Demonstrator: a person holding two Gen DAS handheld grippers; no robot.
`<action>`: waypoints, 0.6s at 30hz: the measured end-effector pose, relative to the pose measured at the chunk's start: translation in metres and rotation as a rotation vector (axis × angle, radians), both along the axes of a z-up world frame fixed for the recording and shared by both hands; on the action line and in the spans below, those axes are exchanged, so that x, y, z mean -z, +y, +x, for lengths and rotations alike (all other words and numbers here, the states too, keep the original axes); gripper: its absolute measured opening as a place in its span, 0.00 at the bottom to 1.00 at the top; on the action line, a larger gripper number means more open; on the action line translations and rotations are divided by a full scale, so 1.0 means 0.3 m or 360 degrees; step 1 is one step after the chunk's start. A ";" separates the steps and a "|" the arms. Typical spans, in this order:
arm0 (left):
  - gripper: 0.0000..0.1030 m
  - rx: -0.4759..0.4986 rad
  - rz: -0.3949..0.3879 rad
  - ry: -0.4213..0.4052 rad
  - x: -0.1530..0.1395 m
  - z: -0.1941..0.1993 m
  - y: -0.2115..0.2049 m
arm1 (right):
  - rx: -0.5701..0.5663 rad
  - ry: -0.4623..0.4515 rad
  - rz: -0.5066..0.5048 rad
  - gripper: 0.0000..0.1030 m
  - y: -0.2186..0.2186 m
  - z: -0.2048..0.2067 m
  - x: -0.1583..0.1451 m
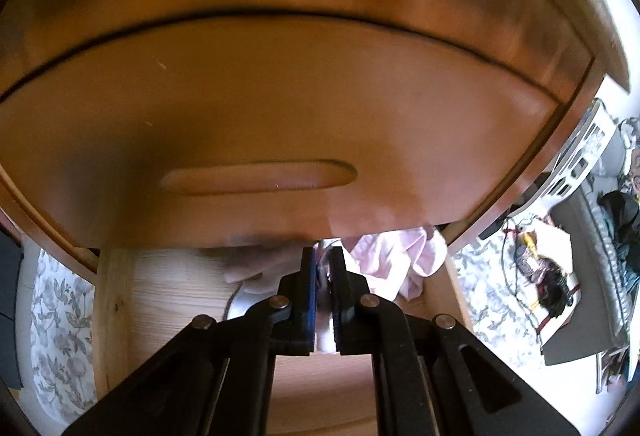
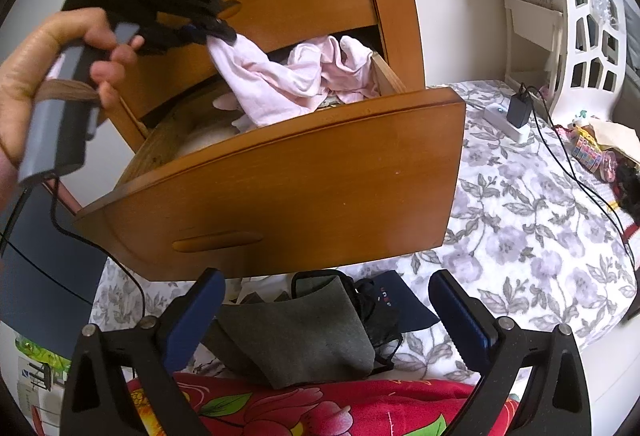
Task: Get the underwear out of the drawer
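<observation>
A wooden drawer (image 2: 280, 188) stands pulled out of the dresser, with pale pink underwear (image 2: 264, 76) bunched inside. My left gripper (image 2: 219, 32), held by a hand (image 2: 36, 76), is shut on one corner of the pink underwear and holds it up above the drawer. In the left wrist view the left gripper (image 1: 322, 256) pinches pale fabric between its pads, and more pink underwear (image 1: 400, 260) lies just to the right on the drawer's pale floor (image 1: 180, 288). My right gripper (image 2: 324, 300) hangs open and holds nothing, in front of the drawer's face.
Grey underwear (image 2: 304, 336) and a dark navy piece (image 2: 394, 306) lie on the floral bedsheet (image 2: 520, 236) under my right gripper. Red floral cloth (image 2: 320, 408) is nearest. A charger on a power strip (image 2: 516, 112), cables and a white shelf (image 2: 580, 36) sit at the right.
</observation>
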State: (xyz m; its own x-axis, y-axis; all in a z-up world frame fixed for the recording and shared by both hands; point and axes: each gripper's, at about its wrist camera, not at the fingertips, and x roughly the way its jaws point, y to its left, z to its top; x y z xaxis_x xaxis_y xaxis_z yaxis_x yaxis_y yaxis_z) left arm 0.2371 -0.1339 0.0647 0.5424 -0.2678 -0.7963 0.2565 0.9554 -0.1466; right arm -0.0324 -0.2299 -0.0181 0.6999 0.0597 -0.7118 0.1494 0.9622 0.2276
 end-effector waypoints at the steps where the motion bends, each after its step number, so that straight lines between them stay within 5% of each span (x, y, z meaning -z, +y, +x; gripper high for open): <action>1: 0.06 0.0000 -0.0004 -0.0013 -0.019 0.025 -0.009 | 0.0001 0.0000 -0.0002 1.00 0.000 0.000 0.000; 13: 0.06 0.0017 -0.0128 -0.0123 -0.083 -0.043 0.040 | 0.0005 -0.0004 -0.0015 1.00 0.002 -0.002 -0.003; 18: 0.05 0.0032 -0.0155 -0.0209 -0.180 -0.070 0.069 | 0.0003 -0.0004 -0.0021 1.00 0.003 -0.001 -0.003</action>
